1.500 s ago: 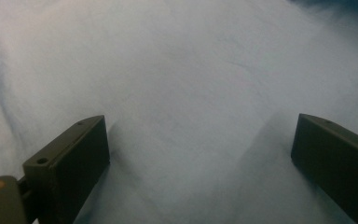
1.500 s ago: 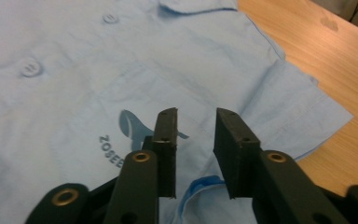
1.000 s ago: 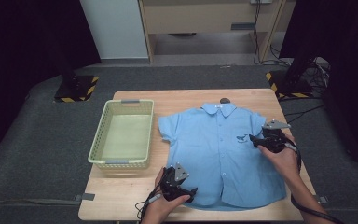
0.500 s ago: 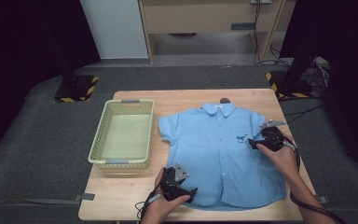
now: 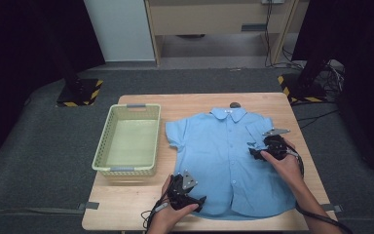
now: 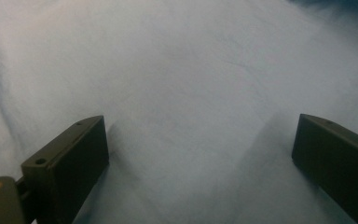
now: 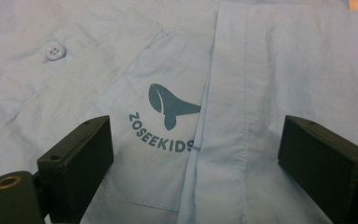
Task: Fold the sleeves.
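A light blue short-sleeved shirt (image 5: pixel 224 161) lies flat, front up, on the wooden table (image 5: pixel 126 204), collar at the far side. Its right-hand sleeve (image 5: pixel 255 132) is folded inward over the chest. My right gripper (image 5: pixel 257 153) hovers open at that fold. In the right gripper view the open jaws of that gripper (image 7: pixel 196 144) straddle the chest pocket's whale logo (image 7: pixel 170 105) and the folded sleeve edge (image 7: pixel 214 93). My left gripper (image 5: pixel 198 199) rests at the shirt's near left hem. In the left gripper view it stands open (image 6: pixel 200 154) over plain blue cloth (image 6: pixel 182 70).
A pale green plastic basket (image 5: pixel 124 169) stands on the left part of the table, beside the shirt. A small dark round object (image 5: pixel 234 105) sits at the far table edge behind the collar. Grey floor surrounds the table.
My right gripper has slid leftward from the shirt's right edge toward the chest. The left gripper has stayed in place.
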